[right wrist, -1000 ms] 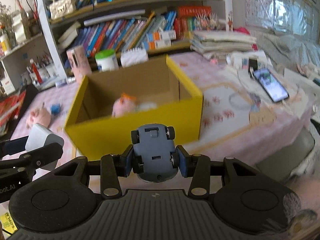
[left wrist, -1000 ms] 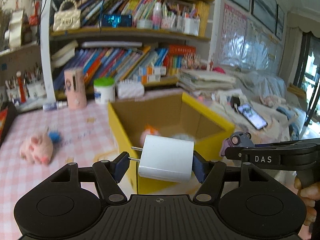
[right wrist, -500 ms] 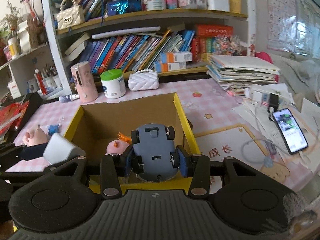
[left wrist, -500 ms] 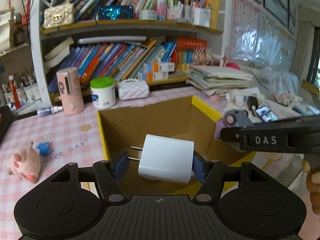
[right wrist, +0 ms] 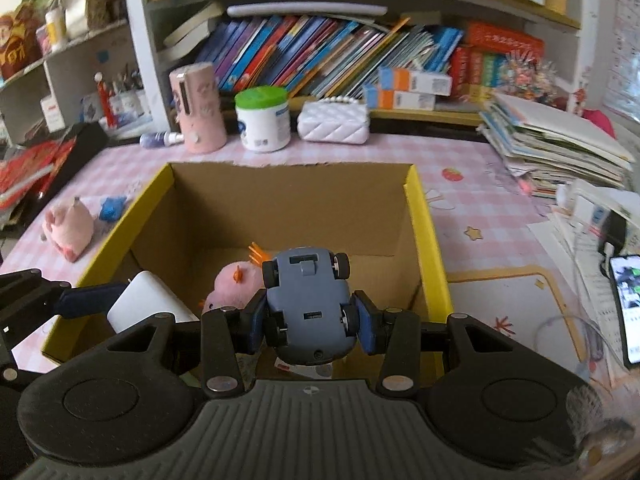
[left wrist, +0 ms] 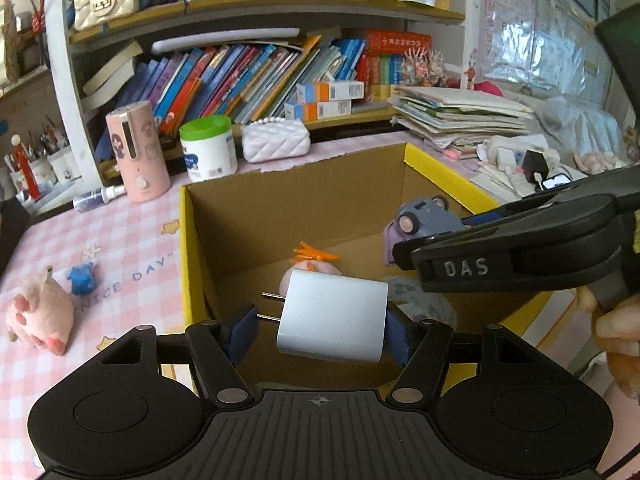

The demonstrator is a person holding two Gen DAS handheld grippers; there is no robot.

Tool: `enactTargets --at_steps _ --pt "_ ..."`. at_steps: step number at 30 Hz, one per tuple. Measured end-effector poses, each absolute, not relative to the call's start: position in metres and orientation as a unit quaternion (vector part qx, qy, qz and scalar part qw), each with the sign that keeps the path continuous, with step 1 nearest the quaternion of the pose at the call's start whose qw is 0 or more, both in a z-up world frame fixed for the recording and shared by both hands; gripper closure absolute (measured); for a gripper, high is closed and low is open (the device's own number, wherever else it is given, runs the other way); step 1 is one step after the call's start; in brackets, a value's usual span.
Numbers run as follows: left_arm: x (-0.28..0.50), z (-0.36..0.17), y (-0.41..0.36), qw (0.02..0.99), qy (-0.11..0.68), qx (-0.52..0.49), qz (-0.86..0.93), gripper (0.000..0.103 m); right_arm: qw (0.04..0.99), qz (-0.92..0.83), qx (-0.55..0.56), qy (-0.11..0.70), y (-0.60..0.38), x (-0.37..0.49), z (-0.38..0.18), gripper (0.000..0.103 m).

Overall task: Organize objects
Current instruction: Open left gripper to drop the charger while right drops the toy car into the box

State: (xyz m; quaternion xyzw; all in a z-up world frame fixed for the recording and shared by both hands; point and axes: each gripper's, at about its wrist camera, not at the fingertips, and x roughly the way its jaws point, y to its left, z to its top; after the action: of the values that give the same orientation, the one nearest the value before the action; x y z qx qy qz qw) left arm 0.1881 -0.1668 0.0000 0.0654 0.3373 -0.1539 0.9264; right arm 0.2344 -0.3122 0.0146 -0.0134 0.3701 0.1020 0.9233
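My left gripper [left wrist: 320,330] is shut on a white plug charger [left wrist: 332,316], prongs pointing left, held over the open yellow cardboard box [left wrist: 188,260]. My right gripper [right wrist: 310,322] is shut on a grey-blue toy car [right wrist: 308,304], underside up, also over the box [right wrist: 424,232]. The car [left wrist: 424,220] and right gripper show at the right of the left wrist view; the charger [right wrist: 148,306] shows at the left of the right wrist view. A pink plush toy with orange tufts [right wrist: 232,284] lies inside the box.
On the pink checked tablecloth left of the box lie a pink plush pig [left wrist: 40,316] and a small blue toy [left wrist: 82,278]. Behind stand a pink cylinder [left wrist: 138,152], a green-lidded jar [left wrist: 208,148] and a white quilted purse [left wrist: 276,142]. Papers and a phone [right wrist: 626,304] lie right.
Both grippers have moved forward and up from in front of the box to above its opening, each still holding its object.
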Motion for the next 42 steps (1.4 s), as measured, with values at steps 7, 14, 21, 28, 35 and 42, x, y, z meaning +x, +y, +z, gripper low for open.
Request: enactTargets --at_steps 7,14,21,28,35,42 --pt "0.192 -0.003 -0.167 0.925 0.343 0.064 -0.147 0.037 0.909 0.121 -0.025 0.397 -0.309 0.252 0.001 0.062" --pt "0.193 -0.005 -0.170 0.926 0.343 0.068 -0.142 0.036 0.900 0.135 -0.041 0.412 -0.305 0.261 -0.006 0.062" --pt "0.189 -0.003 -0.170 0.929 0.336 0.073 -0.135 0.035 0.897 0.136 -0.041 0.419 -0.306 0.266 -0.010 0.062" --pt "0.183 0.000 -0.167 0.932 0.329 0.069 -0.131 0.031 0.897 0.136 -0.040 0.420 -0.305 0.267 -0.009 0.062" --pt "0.171 0.007 -0.160 0.938 0.316 0.063 -0.131 0.024 0.905 0.126 -0.028 0.404 -0.304 0.257 -0.001 0.061" --pt "0.152 0.019 -0.149 0.947 0.288 0.056 -0.131 0.019 0.925 0.100 -0.005 0.367 -0.305 0.234 0.018 0.053"
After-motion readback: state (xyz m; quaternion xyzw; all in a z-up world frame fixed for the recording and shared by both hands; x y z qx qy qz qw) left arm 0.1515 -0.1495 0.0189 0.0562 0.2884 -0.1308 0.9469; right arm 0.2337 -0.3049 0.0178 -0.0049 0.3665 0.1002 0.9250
